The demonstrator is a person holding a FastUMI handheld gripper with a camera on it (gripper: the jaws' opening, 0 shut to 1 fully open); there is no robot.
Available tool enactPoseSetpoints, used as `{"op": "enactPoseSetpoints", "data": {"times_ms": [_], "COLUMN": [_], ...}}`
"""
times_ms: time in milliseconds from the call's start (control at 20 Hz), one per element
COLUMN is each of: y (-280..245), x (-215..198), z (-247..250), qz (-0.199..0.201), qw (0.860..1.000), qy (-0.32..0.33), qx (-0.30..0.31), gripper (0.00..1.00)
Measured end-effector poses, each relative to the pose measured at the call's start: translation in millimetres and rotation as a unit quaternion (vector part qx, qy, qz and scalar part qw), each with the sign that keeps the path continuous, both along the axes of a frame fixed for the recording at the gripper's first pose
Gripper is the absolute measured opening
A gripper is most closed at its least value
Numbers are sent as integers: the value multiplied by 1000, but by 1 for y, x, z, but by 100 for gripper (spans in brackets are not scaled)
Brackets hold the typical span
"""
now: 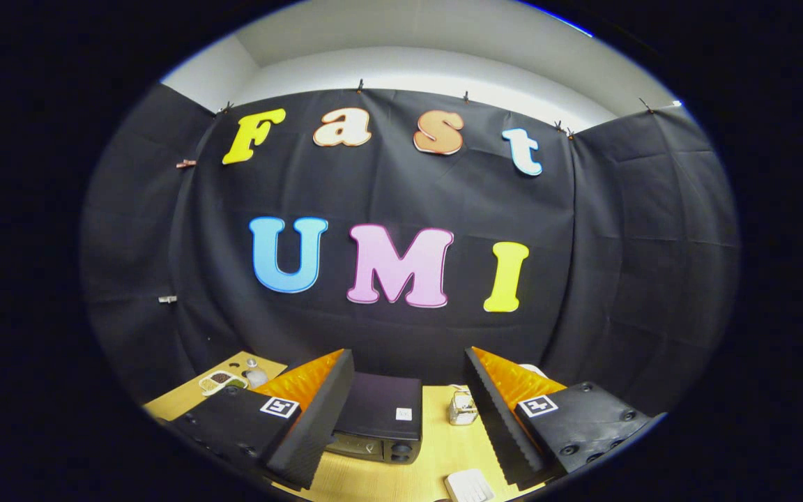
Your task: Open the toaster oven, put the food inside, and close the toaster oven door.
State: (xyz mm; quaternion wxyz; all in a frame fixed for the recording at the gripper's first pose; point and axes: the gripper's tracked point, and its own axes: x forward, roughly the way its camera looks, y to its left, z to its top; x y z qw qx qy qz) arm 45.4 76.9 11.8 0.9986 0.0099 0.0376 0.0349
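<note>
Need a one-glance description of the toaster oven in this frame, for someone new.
Start at the wooden table below the black cloth wall. The toaster oven is the dark box between the gripper's open jaws, left of a small clear jar. It alone has front knobs.

The gripper hung with fingers spread wide above a black boxy toaster oven on a pale wooden table.

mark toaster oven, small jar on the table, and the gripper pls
toaster oven (pixel 378 411): gripper view, on its dark top.
small jar (pixel 463 408): gripper view, on its side wall.
gripper (pixel 408 411): gripper view, midway between its open fingers.
</note>
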Motion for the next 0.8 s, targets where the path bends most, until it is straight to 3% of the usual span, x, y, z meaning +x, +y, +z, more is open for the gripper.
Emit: {"op": "enactPoseSetpoints", "data": {"times_ms": [350, 800], "y": [-53, -90], "x": [-14, -26], "z": [30, 16], "qz": [-34, -55], "qw": [998, 997], "qy": [-42, -45], "qx": [5, 14], "gripper": [98, 98]}}
